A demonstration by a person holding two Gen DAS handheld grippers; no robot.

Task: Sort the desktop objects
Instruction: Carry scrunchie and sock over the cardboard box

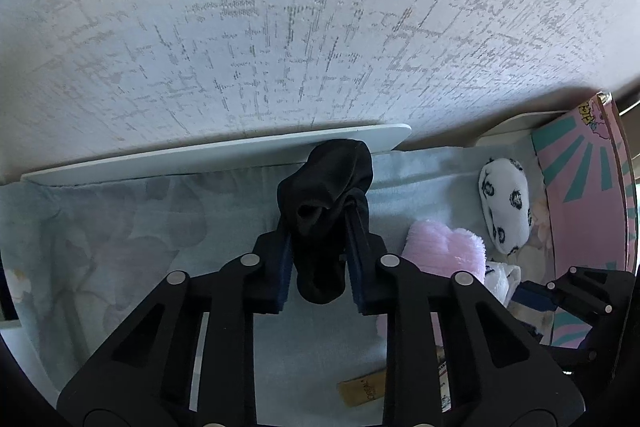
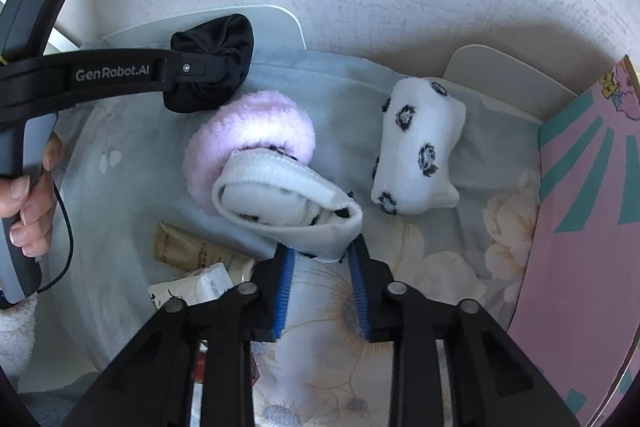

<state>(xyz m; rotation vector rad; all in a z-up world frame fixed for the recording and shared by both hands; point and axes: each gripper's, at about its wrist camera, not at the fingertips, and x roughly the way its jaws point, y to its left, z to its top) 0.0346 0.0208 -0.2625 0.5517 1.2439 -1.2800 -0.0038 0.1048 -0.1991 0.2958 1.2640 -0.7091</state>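
Observation:
My left gripper (image 1: 318,227) is shut on a black sock bundle (image 1: 326,203) and holds it above the floral cloth, near a white board (image 1: 160,159) by the wall. The same bundle (image 2: 216,67) shows at the upper left of the right wrist view. My right gripper (image 2: 322,251) is shut on the edge of a white sock with black spots (image 2: 280,203). That sock leans on a fluffy pink sock bundle (image 2: 252,131). A second white sock bundle with black rosettes (image 2: 416,151) lies to the right on the cloth.
A pink and teal box (image 2: 584,207) stands at the right. A second white board (image 2: 508,75) leans at the back right. A beige cosmetic tube (image 2: 188,243) and a white packet (image 2: 196,287) lie at the lower left. A textured wall (image 1: 280,7) is behind.

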